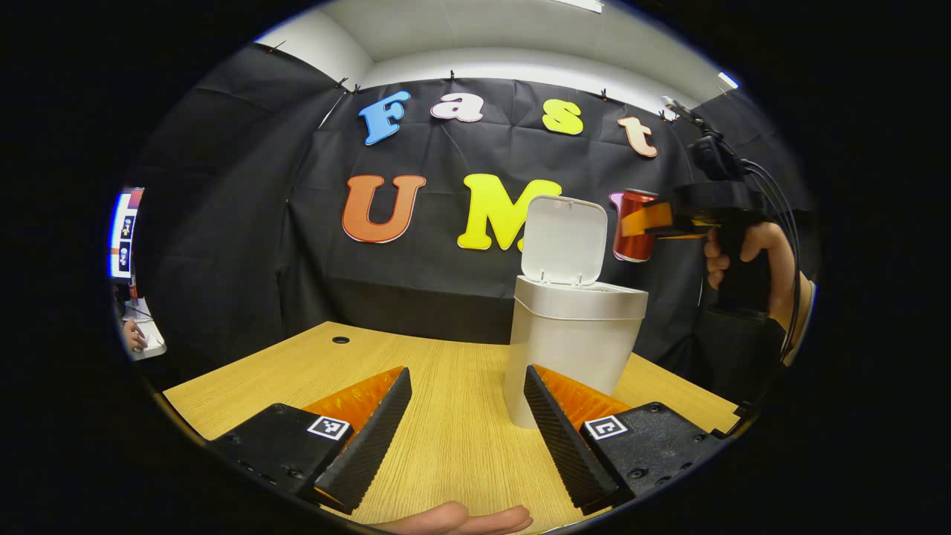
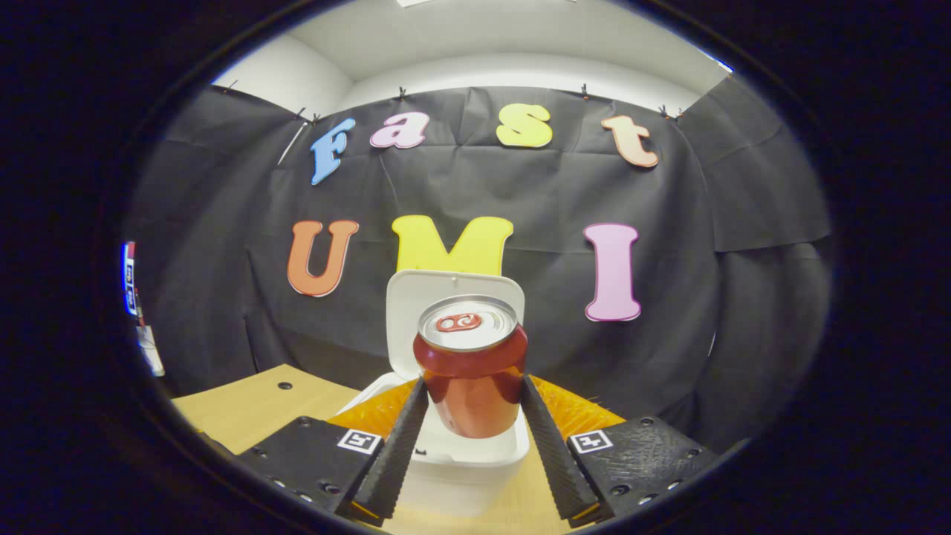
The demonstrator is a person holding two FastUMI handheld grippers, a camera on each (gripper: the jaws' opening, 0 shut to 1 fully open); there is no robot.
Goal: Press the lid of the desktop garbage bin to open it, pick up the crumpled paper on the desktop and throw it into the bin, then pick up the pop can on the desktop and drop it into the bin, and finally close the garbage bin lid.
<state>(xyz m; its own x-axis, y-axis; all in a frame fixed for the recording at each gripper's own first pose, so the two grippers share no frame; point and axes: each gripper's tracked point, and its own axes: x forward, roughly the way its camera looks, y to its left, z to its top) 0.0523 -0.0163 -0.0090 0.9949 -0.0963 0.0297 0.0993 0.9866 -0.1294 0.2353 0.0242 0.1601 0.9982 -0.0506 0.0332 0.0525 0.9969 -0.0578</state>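
I hold the pop can (image 2: 470,365) upright, pinched between the 2 fingers of my right gripper (image 2: 472,423), above the open mouth of the garbage bin (image 1: 572,338), so a release should drop it straight in. The lid (image 1: 563,239) stands raised. My left gripper (image 1: 466,423) waits spread and empty over the desktop (image 1: 446,416), just beside the bin.

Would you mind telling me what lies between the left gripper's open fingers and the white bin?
Only bare wooden tabletop, in the left gripper view; the left gripper holds nothing and the white plastic bin stands just beyond its fingers.
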